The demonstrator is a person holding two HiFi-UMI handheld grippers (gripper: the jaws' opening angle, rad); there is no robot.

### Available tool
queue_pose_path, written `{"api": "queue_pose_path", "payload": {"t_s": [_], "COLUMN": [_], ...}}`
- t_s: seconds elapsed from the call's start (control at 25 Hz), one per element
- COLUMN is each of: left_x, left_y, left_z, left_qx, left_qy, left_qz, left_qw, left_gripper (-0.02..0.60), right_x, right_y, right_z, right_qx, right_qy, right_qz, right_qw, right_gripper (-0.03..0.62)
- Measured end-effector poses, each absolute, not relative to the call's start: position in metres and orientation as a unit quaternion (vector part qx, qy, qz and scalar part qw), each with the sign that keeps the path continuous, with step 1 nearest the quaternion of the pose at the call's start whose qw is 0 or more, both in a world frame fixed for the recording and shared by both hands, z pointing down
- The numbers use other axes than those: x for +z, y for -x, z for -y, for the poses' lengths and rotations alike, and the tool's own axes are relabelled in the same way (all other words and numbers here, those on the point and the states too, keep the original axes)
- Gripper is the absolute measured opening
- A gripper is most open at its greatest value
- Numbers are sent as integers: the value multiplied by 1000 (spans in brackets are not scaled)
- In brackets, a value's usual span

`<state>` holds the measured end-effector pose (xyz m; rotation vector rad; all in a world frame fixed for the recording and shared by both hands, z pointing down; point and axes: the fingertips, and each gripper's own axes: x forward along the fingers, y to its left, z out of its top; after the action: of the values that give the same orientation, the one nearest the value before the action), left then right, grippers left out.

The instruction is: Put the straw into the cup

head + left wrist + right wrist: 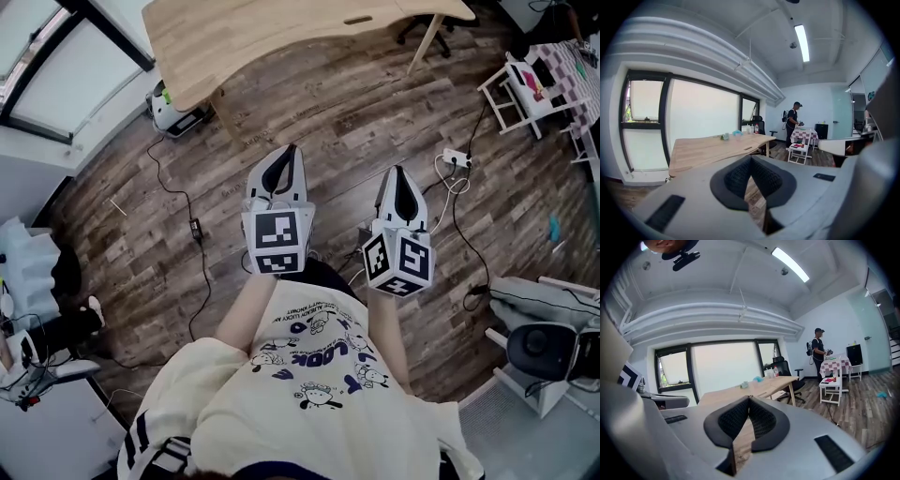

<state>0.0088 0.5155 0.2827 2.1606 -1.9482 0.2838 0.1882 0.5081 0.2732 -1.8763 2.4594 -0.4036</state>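
Far ahead of both tongs, at the distant end of the light wooden desk (708, 150), stood a few small pale green and blue items (725, 136) and some bottles (751, 129). They were too small to tell whether a straw or a cup was among them, and neither showed anywhere nearer. The left tongs (751, 160) had their black ribbed pads (736, 176) pressed together at the tips with nothing between them, and the right tongs (749, 399) were likewise closed and empty. Both were held side by side in front of the person's cream printed shirt (309, 375), pointing towards the desk and well short of it, over the dark wood-plank floor (328, 103). This looked like a carrying pose: closed jaws snag nothing, and aiming them forward put the desk in both cameras. Beyond the right tongs, a white power strip (457, 157) with looped cables lay on the floor, something to step round. By this layout the task had not begun.
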Motion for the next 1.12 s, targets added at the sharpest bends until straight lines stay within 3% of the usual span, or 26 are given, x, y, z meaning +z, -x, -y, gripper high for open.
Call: {"api": "queue_pose_path", "payload": {"t_s": [0.44,1.12], "left_x": [292,288], "left_y": [0,10], "left_z": [-485,-339], "left_qx": [109,103], "left_qy": [-729,-759], "left_qz": [666,632], "left_qw": [115,121], "left_gripper": [28,28], "right_x": [284,280], "right_y": [-179,-150], "right_z": [-479,-352], "right_qx": [-141,-142], "right_qy": [594,616], "right_qz": [-792,-775], "right_qw": [4,1], "right_gripper": [-6,-6]}}
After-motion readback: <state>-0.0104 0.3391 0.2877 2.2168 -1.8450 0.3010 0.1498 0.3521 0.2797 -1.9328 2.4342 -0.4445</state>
